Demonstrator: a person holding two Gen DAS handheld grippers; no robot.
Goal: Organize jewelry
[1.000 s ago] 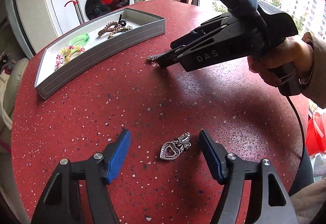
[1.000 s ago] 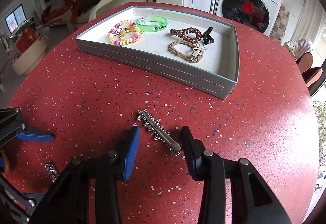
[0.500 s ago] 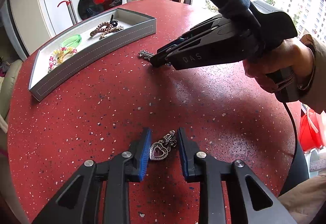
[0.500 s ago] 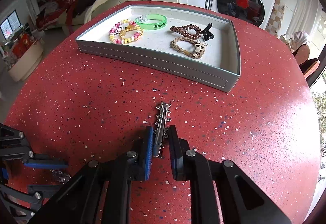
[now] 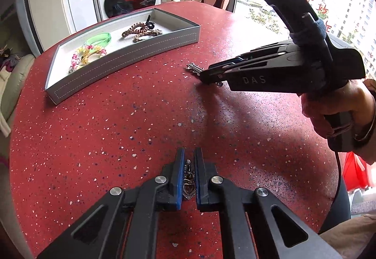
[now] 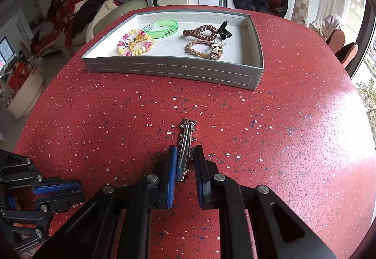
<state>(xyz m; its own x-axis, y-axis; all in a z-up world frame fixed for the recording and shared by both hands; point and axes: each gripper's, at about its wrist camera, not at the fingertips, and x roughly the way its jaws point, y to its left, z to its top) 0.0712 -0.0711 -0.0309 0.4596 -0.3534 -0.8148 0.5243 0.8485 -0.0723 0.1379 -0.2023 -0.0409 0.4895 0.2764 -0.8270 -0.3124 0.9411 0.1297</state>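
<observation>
Grey tray [image 6: 169, 70] on the red speckled desk [image 6: 293, 129] holds a green wristband [image 6: 162, 29], pink-yellow bead bracelets [image 6: 134, 43], a brown spiral hair tie [image 6: 201, 31], a black clip [image 6: 223, 30] and a braided tan bracelet [image 6: 204, 49]. Left gripper [image 5: 188, 166] is clamped on the heart pendant [image 5: 189, 180], low on the desk well short of the tray. Right gripper [image 6: 185, 161] is clenched on the spiked silver hair clip [image 6: 186, 139], near the tray's front wall; bare desk between both grippers and tray.

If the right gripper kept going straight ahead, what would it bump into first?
Probably the grey tray's front wall. The right gripper, shut on the spiky hair clip, points toward it across bare red table.
</observation>
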